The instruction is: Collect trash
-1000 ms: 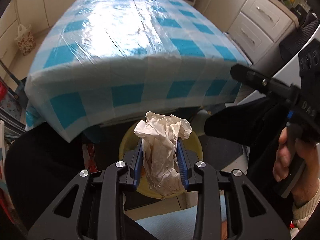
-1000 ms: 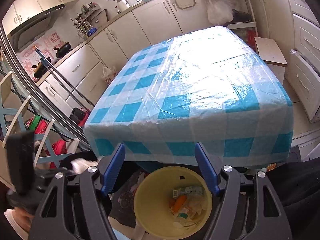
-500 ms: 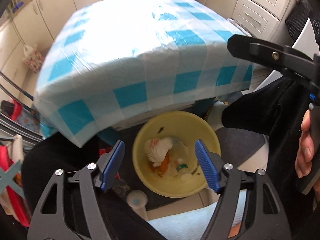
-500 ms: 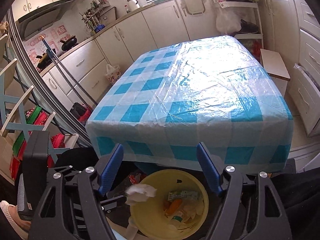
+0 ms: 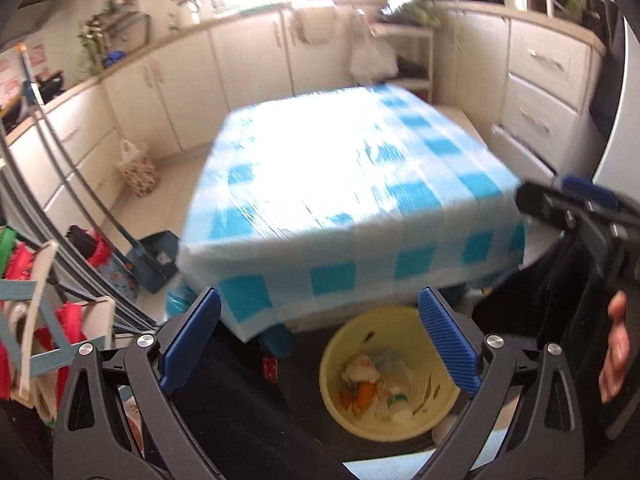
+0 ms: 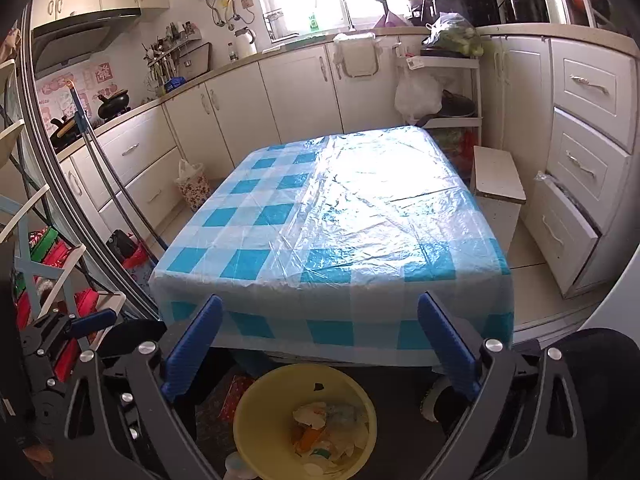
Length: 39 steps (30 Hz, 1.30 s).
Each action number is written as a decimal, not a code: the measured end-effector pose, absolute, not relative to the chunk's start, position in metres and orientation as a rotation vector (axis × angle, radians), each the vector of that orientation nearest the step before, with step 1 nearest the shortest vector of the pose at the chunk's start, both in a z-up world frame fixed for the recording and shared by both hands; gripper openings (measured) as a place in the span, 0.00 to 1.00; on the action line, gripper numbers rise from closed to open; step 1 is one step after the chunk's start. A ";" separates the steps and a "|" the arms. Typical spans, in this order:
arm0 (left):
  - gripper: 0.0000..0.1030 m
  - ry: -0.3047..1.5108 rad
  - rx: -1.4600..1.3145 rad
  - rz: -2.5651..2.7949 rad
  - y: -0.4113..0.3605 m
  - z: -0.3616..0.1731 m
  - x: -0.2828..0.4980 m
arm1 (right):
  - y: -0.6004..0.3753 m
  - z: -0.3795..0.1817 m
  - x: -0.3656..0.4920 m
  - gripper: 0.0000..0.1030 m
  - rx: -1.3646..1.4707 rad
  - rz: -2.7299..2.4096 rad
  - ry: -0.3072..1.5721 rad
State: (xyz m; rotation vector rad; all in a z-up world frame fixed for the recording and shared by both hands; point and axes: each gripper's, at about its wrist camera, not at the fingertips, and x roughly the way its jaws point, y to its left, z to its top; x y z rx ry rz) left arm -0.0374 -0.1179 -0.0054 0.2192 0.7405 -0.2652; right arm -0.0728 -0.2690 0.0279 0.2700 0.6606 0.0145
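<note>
Though blur smears the table (image 5: 352,184), both grippers (image 5: 320,344) (image 6: 318,350) gape empty; trash fills the bin (image 6: 256,404) at lower centre.

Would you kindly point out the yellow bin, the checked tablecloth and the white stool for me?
yellow bin (image 6: 256,396), right wrist view, on its left rim.
checked tablecloth (image 6: 256,216), right wrist view, on a blue square.
white stool (image 6: 498,178), right wrist view, on its top.

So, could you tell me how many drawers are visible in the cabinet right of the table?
3: top drawer, middle drawer, and a bottom drawer pulled partly open. More may be hidden beyond the frame edge.
</note>
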 end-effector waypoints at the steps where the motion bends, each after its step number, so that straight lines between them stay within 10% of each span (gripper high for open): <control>1: 0.93 0.720 0.212 -0.248 -0.115 0.002 -0.040 | -0.267 0.032 -0.077 0.93 0.263 0.020 0.654; 39: 0.93 0.559 0.069 -0.114 -0.067 0.092 -0.115 | -0.221 0.100 -0.174 0.93 0.217 -0.026 0.440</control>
